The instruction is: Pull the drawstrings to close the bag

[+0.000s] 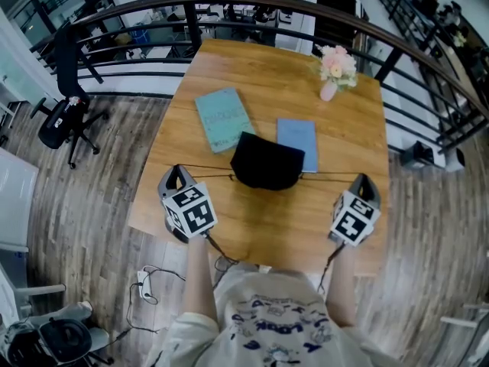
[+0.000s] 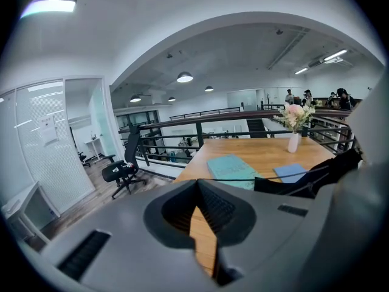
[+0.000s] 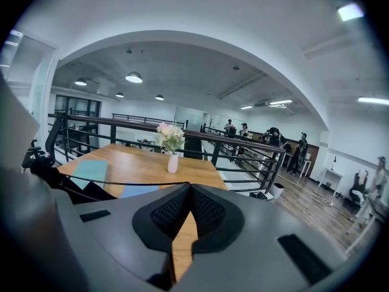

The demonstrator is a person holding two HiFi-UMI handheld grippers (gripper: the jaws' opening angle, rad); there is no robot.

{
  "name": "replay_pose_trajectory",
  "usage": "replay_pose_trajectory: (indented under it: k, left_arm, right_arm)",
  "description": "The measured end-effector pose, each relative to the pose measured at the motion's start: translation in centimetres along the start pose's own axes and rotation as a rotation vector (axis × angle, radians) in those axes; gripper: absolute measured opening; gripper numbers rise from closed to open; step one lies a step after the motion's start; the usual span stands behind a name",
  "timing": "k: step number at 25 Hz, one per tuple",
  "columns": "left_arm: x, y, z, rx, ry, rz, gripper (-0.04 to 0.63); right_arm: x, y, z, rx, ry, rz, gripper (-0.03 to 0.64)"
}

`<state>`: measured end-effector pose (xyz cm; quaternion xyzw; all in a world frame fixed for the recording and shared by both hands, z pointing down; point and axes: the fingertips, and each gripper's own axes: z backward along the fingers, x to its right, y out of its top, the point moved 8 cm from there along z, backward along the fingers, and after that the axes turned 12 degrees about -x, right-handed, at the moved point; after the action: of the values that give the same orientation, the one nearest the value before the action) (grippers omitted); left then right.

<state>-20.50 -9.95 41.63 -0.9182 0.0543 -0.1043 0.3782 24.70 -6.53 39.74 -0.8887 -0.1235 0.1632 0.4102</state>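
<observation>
Saw teal book (image 1: 223, 119) at ten o'clock of wooden table (image 1: 252, 67), blue notebook (image 1: 299, 134) at three, flower vase (image 1: 335, 71) at one.

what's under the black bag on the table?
The bag lies on the wooden table, its right edge over the blue book. How much book runs beneath is covered.

Bright even light, ceiling lamps (image 3: 134, 76), fisheye-bent edges, soft shadows
</observation>
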Motion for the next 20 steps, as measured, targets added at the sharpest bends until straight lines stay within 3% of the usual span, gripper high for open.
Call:
replay_pose_trajectory:
  k: [20]
  left_arm:
    - [-2.4,0.1,-0.7,-0.007,0.034,0.057,0.006]
  right_arm:
    - [1.8,-0.2,-0.8,0.004,-0.020,-0.044,0.002]
